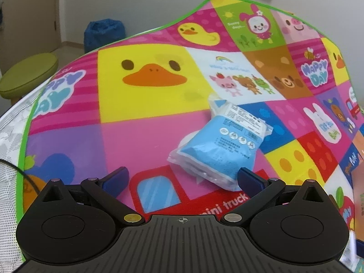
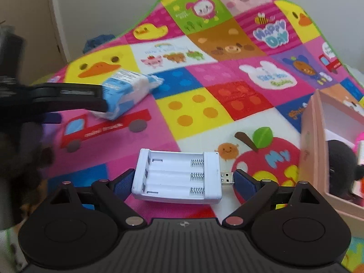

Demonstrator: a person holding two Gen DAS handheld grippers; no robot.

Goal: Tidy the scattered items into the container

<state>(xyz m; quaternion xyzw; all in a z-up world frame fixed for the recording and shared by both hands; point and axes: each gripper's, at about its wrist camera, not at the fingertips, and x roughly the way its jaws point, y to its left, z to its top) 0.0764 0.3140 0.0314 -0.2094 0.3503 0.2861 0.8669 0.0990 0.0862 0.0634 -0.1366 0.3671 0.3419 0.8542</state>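
Note:
A blue and white plastic packet (image 1: 219,144) lies on the cartoon play mat (image 1: 141,136). My left gripper (image 1: 183,178) is open, its right finger beside the packet's near corner; the packet is not between the pads. In the right wrist view the packet (image 2: 127,91) sits at the tip of the left gripper (image 2: 75,97). A white USB battery charger (image 2: 179,176) lies between the fingers of my right gripper (image 2: 182,182), which is open around it. A pink box (image 2: 327,150) stands at the right with dark and pink items inside.
The mat's green edge (image 1: 21,159) runs along the left, with white mesh fabric beyond. A green stool (image 1: 27,75) and a blue bag (image 1: 103,34) stand on the floor behind. The box edge shows at far right in the left wrist view (image 1: 358,182).

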